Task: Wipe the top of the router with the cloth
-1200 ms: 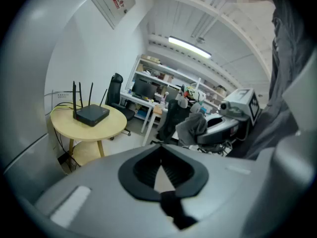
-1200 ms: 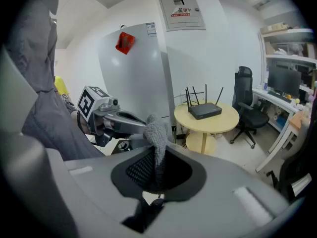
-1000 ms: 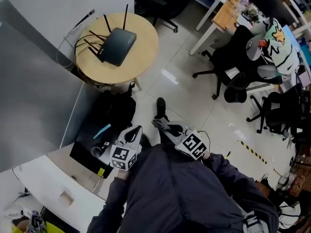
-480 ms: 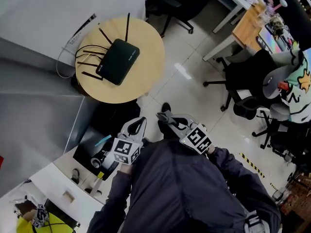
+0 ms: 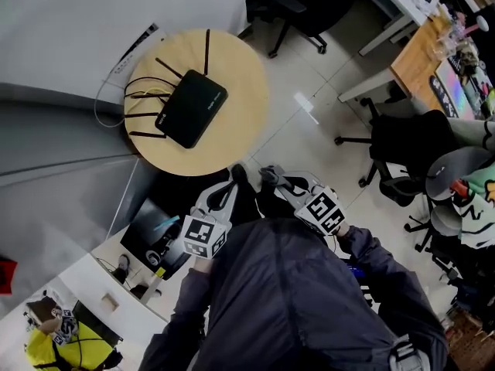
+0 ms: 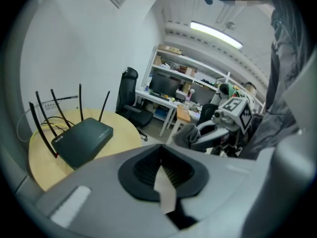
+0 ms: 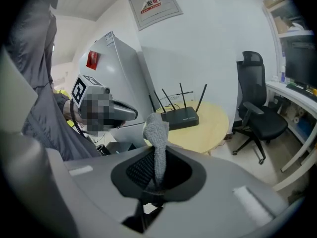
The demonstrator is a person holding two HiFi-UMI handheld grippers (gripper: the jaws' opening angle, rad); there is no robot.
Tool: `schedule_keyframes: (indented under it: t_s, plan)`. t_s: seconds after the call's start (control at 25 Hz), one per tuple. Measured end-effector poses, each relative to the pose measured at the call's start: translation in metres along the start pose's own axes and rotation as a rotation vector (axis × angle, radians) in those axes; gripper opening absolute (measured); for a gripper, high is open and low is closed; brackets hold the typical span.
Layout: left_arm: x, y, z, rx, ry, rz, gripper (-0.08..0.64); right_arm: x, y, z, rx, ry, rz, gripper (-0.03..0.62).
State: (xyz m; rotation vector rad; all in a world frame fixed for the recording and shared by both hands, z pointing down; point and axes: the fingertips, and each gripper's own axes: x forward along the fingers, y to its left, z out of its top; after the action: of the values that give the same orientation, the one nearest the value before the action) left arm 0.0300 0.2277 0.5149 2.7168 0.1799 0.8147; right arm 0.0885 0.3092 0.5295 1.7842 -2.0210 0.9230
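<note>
Router lies flat near the middle of the round counter, its antennas fanned toward the wall, top bare and untouched. Over the last second it has drawn nearer in the head view, and the counter's edge now sits just ahead of the two claws instead of well apart from them, so I read this as the walk-up rather than the wipe itself.

The cloth is a grey wad pinched in the right claw, which is clamped on it with the free end standing up beyond the tips. It hangs in the air short of the counter, touching nothing.

The left claw has its jaws together with nothing between them, and it rides beside the right one close to my chest.

Wiping has not begun. I judge that the cloth must next reach over the counter's edge and come down onto the router's top.
</note>
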Motion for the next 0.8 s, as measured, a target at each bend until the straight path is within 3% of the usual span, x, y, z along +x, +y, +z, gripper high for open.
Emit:
schedule_keyframes:
  t_s: [0.4,0.8]
  plan:
    - [0.02,0.059,0.038,-0.049,-0.078,0.049,0.0,0.056,-0.034,0.062,-0.134,0.049,0.061,0.032]
    - [-0.033,0.159,0.047,-0.146,-0.19,0.179,0.0,0.209,-0.014,0.144,-0.483,0.198,0.239,0.032]
